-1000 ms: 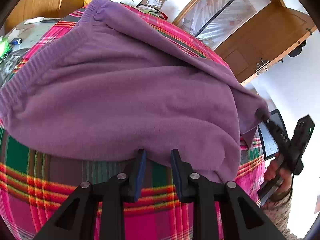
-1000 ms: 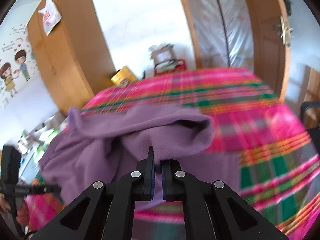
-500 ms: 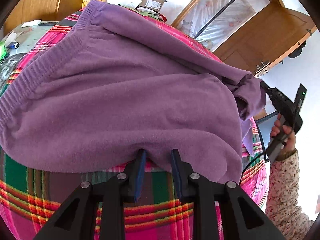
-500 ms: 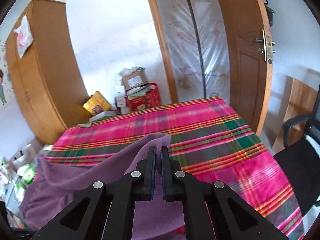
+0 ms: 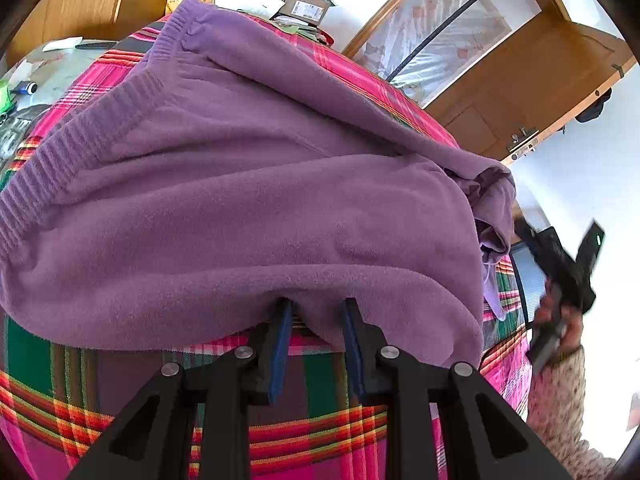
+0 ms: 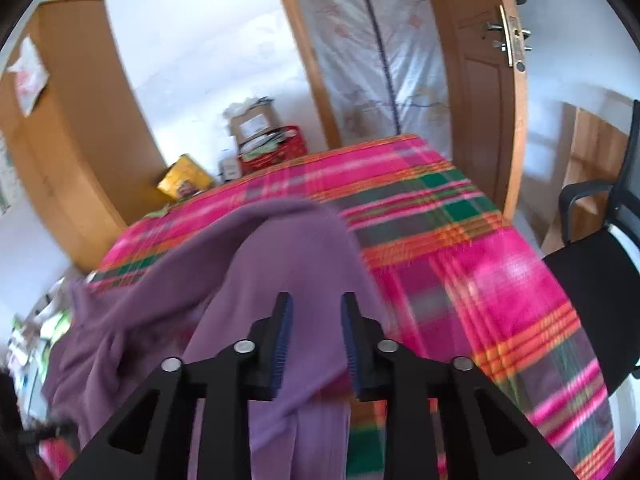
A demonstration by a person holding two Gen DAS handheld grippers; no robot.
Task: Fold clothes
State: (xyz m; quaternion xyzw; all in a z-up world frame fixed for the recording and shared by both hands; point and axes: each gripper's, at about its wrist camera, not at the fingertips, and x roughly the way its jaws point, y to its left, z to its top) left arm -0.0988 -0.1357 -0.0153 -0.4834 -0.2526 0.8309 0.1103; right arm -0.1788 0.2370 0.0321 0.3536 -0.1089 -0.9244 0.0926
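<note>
The purple fleece sweater (image 5: pixel 248 208) lies humped on the plaid cloth (image 6: pixel 500 280), both the left gripper (image 5: pixel 316 320) and the right gripper (image 6: pixel 314 320) parted and empty; I'd pinch an edge squarely, then draw it flat.

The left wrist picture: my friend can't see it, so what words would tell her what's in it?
A purple sweater lies spread on a pink plaid cloth, with the open left gripper at its near edge. At the right, a hand holds the right gripper beside the sweater.
</note>
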